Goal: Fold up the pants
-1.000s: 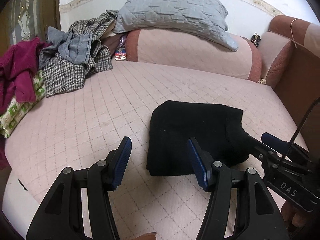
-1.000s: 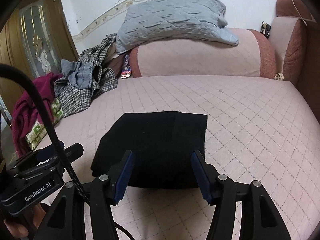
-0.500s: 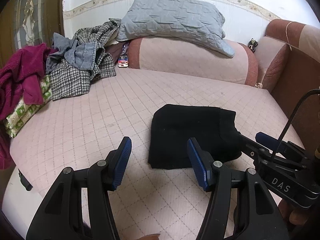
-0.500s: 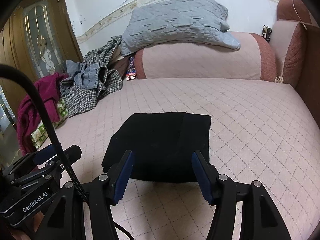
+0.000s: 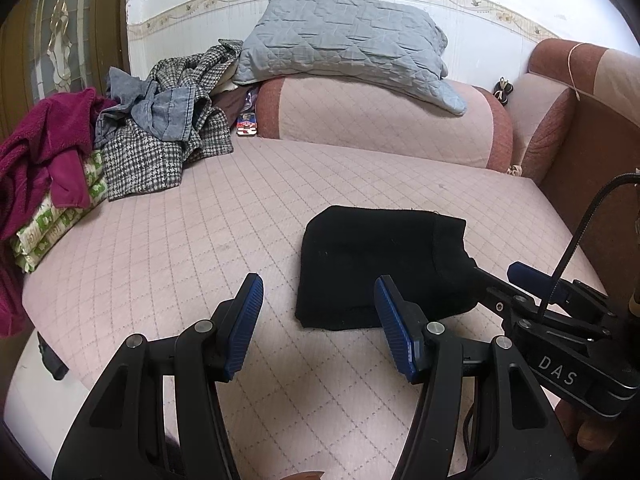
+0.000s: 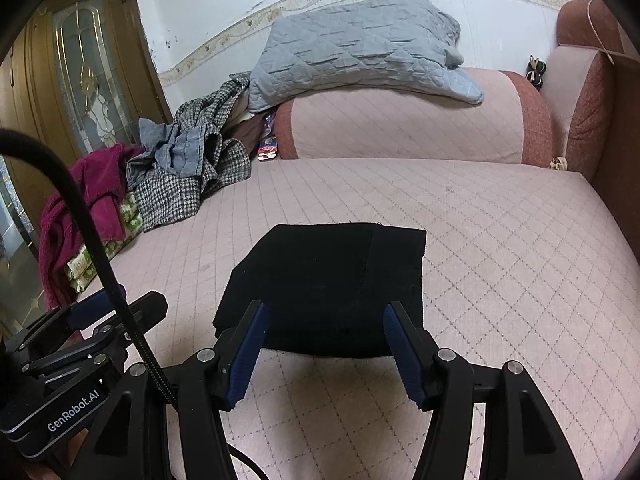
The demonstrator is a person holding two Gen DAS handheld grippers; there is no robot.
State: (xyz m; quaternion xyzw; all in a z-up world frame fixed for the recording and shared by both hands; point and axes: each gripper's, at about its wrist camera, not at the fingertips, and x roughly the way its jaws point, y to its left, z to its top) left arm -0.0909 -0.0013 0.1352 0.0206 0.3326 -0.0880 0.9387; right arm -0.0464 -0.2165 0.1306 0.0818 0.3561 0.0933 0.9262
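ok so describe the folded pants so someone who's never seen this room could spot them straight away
Start at the big pink quilted sofa bed with the grey quilted pillow on its bolster. On the open seat in front of both grippers lies the black pants, folded into a flat, compact rectangle. Unlike the crumpled clothes pile at the far left, it is plain black, neat and lying alone.

A lived-in home bedroom: a pink quilted bed (image 5: 168,248) with a bolster (image 5: 380,120), a grey pillow (image 5: 348,44), heaped clothes (image 5: 160,136), a wallpaper border (image 6: 224,46) and a wooden glass-panelled door (image 6: 88,76).
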